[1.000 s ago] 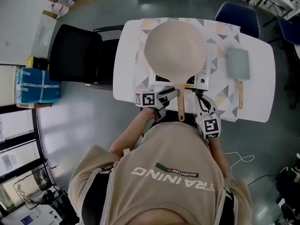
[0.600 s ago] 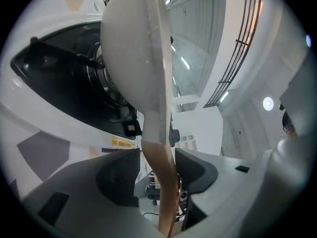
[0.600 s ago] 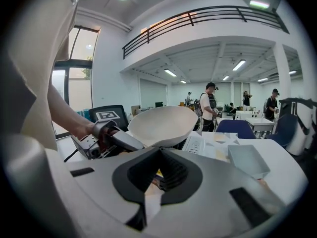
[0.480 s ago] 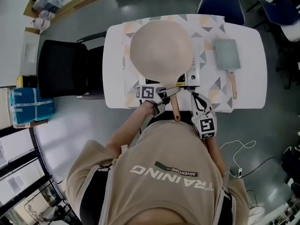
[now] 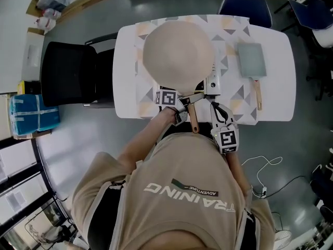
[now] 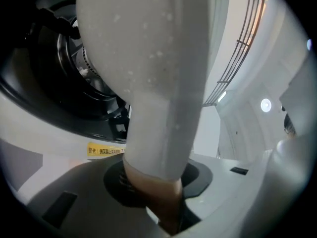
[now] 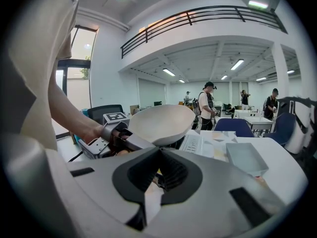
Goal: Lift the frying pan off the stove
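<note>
The beige frying pan [image 5: 178, 51] sits over the white portable stove [image 5: 212, 86] on the table, its wooden handle [image 5: 193, 121] pointing toward me. My left gripper [image 5: 186, 102] reaches in from the left, its jaws closing on the handle. In the left gripper view the handle [image 6: 158, 133] fills the space between the jaws, brown end wedged against both pads, and the stove's black burner [image 6: 84, 73] lies behind it. My right gripper [image 5: 214, 108] hovers just right of the handle, jaws together with nothing in them. The right gripper view shows the pan [image 7: 161, 125] and my left gripper [image 7: 116, 133].
A grey rectangular tray with a wooden handle [image 5: 251, 60] lies on the right of the white table [image 5: 278, 92]. A black chair [image 5: 67, 74] stands left of the table, a blue chair [image 5: 244, 4] behind it. Several people stand far off in the right gripper view.
My left gripper has slid right from beside the handle onto it. The pan and my right gripper have hardly moved.
</note>
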A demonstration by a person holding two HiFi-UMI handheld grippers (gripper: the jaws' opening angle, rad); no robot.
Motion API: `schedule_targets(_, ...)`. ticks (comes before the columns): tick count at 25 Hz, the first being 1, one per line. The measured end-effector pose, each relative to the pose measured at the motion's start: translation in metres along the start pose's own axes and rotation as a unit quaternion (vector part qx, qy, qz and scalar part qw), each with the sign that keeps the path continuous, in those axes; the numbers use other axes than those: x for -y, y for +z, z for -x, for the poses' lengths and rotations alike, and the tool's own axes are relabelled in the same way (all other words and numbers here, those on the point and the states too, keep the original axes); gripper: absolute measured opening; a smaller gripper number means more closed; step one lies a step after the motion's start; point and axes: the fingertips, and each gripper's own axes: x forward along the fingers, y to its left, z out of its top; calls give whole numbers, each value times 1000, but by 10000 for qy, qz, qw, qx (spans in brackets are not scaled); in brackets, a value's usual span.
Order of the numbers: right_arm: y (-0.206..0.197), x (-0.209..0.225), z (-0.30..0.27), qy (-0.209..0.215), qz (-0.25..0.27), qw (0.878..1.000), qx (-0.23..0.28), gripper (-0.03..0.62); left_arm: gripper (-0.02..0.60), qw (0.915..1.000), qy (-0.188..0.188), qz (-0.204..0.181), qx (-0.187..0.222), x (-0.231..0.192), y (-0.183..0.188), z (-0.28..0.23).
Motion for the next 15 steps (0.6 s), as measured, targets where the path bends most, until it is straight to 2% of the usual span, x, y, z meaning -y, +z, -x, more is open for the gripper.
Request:
schedule_targets(2,-1,0,1,31,-5,10000,7,-2,124,9999,-74,84,37,1,1,-2)
schedule_targets(8,-5,4,6,88,-11,10000,8,-3,133,9999,-119,-84,-10,4,1,0)
schedule_targets(15,-6,16,12,75,-48,9999,84,-2,146,9993,-357,-37,-132,21,0,10)
